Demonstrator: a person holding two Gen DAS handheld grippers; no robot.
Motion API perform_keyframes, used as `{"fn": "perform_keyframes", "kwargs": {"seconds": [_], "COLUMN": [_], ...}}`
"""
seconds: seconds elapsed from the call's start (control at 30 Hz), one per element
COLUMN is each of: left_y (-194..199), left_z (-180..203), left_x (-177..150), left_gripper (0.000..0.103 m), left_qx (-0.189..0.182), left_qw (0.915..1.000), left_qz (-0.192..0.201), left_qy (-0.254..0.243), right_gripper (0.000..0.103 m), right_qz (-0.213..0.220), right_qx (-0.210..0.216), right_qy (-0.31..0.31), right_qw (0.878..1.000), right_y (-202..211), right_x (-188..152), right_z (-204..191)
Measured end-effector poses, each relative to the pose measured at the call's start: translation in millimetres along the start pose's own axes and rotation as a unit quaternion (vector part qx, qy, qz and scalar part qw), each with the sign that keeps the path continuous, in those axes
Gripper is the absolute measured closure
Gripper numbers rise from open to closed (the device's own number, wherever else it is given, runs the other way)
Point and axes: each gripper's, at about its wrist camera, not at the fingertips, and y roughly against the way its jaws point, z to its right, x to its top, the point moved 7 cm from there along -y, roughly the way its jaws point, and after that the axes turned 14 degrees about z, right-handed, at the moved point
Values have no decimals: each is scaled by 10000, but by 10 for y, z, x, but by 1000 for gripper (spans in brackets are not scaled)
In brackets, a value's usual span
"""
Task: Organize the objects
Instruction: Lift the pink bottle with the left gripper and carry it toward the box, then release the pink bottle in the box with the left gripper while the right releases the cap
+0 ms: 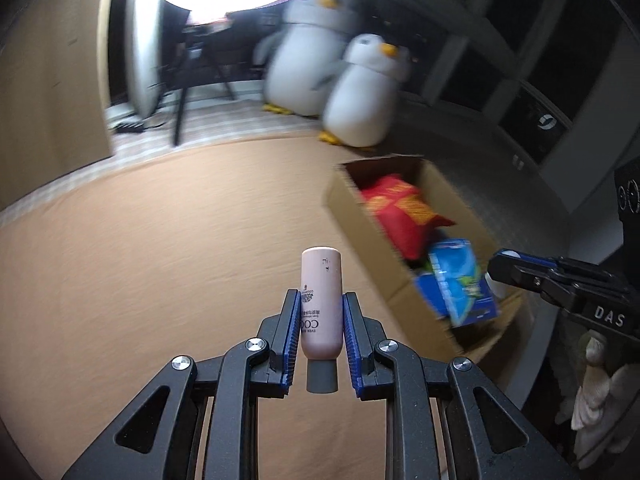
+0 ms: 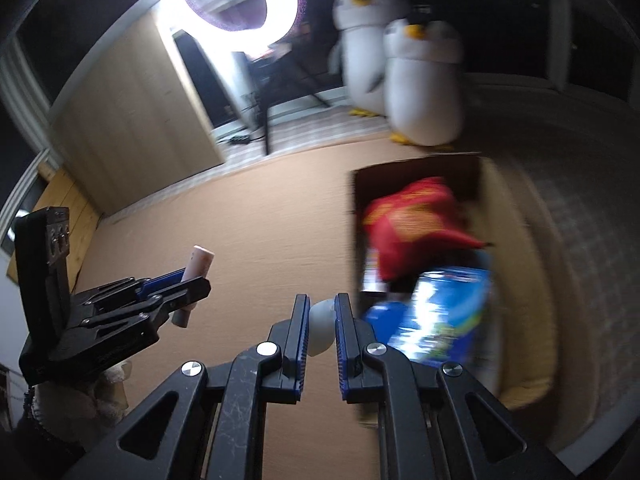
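Pink tube (image 1: 322,300) sits clamped between the blue-padded fingers (image 1: 290,332) of the left gripper (image 1: 321,308), its long axis running along the fingers: the grey cap end points back toward the camera and the rounded pink end sticks out well beyond the fingertips, over the tan surface (image 1: 160,260). Both pads press on the tube's lower half. In the right wrist view the right gripper (image 2: 322,316) is closed on a small white rounded object (image 2: 321,330), held near the fingertips with pads touching it on both sides; its shape beyond that is unclear. An open cardboard box (image 1: 360,224) lies to the right, holding a red bag (image 1: 404,212) and a blue packet (image 1: 460,280). Two plush penguins (image 1: 360,92) stand beyond it, blurred.
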Motion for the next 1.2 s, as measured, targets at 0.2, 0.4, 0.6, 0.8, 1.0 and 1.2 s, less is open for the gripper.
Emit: {"fn": "perform_keyframes", "kwargs": {"seconds": [0.2, 0.4, 0.6, 0.8, 1.0, 1.2], "left_y": [-271, -539, -792, -955, -1017, -989], "left_z": [531, 892, 1125, 1248, 1292, 1250], "left_x": [37, 70, 193, 246, 276, 314], "left_gripper": [81, 81, 81, 81, 76, 63], "left_qx": [-322, -537, -636, -670, -674, -638], "left_qw": [9991, 9978, 9970, 9966, 9963, 9968], "left_qz": [-157, -287, -305, -337, -363, -304], "left_qy": [-211, -258, -315, -346, -402, -375], "right_gripper": [92, 92, 92, 89, 80, 73], "right_qz": [91, 32, -22, -49, -18, -27], "right_qx": [-332, -471, -497, -474, -430, -443], "right_qy": [-254, -446, -568, -586, -621, -681], "right_qw": [9991, 9979, 9971, 9971, 9971, 9967], "right_y": [119, 117, 92, 102, 138, 146], "right_x": [52, 10, -46, -67, -40, -34], "right_z": [514, 826, 986, 1042, 1061, 1078]}}
